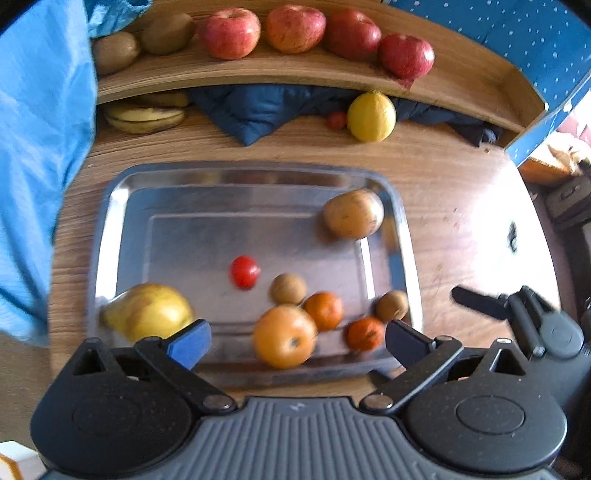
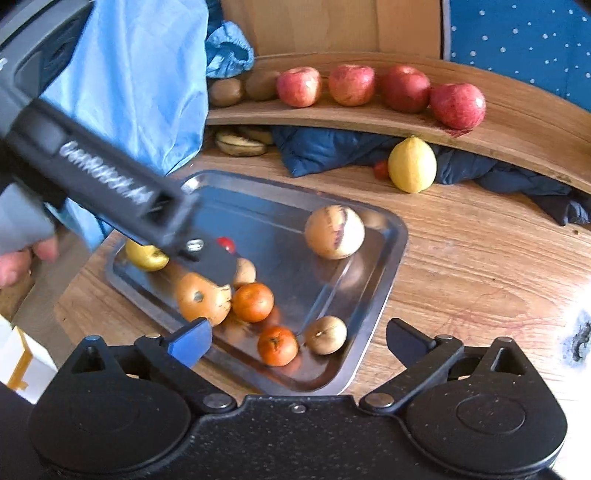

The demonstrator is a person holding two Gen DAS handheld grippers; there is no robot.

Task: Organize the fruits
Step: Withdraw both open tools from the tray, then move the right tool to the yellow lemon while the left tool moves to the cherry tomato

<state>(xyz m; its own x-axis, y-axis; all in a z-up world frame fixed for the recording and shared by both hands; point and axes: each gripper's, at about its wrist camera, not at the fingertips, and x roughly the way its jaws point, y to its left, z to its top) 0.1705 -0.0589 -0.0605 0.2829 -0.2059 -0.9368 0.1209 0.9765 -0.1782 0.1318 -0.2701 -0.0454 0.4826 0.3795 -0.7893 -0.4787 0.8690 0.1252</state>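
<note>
Both grippers' fingers (image 1: 406, 341) (image 2: 190, 341) gape empty over the tray (image 2: 384, 251), whose fruit is motion-blurred.

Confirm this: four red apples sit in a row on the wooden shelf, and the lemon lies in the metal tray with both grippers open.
Not quite. The lemon is not in the tray; it lies on the table under the shelf, as the right wrist view shows. The four apples do sit in a row on the shelf, and the left gripper and right gripper are both open.
</note>
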